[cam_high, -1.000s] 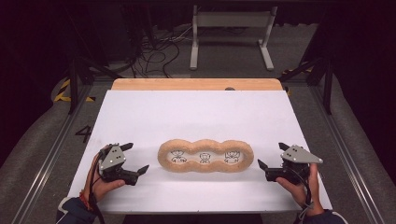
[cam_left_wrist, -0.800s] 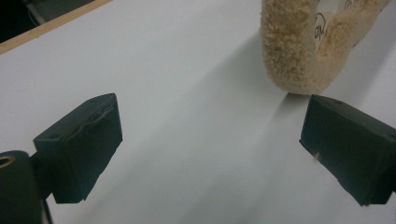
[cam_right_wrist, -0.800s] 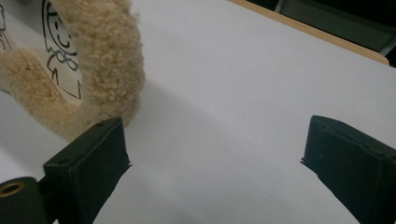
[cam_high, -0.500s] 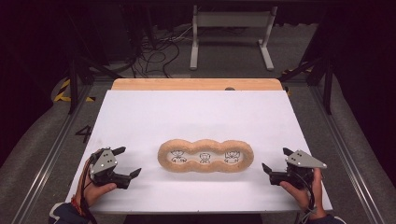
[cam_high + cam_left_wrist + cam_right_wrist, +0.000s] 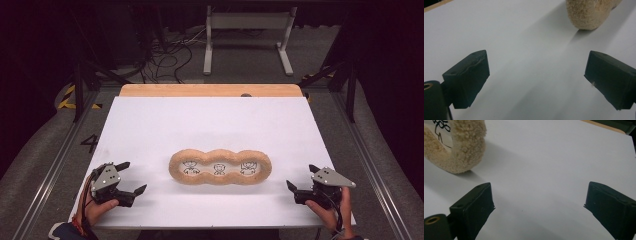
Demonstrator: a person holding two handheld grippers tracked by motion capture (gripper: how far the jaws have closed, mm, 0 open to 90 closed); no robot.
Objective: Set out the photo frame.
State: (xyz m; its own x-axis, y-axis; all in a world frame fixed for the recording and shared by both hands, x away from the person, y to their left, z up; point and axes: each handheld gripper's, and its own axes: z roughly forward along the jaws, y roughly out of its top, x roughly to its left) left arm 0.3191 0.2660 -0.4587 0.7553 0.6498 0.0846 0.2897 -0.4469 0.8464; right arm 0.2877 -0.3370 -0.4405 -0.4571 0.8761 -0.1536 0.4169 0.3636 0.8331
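Jaws of both grippers stand wide apart with nothing between them. Left gripper [image 5: 129, 178] sits near the table's [image 5: 210, 120] front-left corner; right gripper [image 5: 301, 178] near the front-right corner, each held in a hand above the white surface. Fuzzy tan three-ring frame [image 5: 220, 166] lies flat between them, closer to the front edge than the back, with small black line drawings inside its three openings. Frame is apart from both grippers; bare white table separates each from its nearer end. Left gripper view: frame's end [image 5: 589, 13] ahead, upper right. Right gripper view: frame's end [image 5: 461, 150] upper left. Wooden strip [image 5: 210, 90] borders the back edge.
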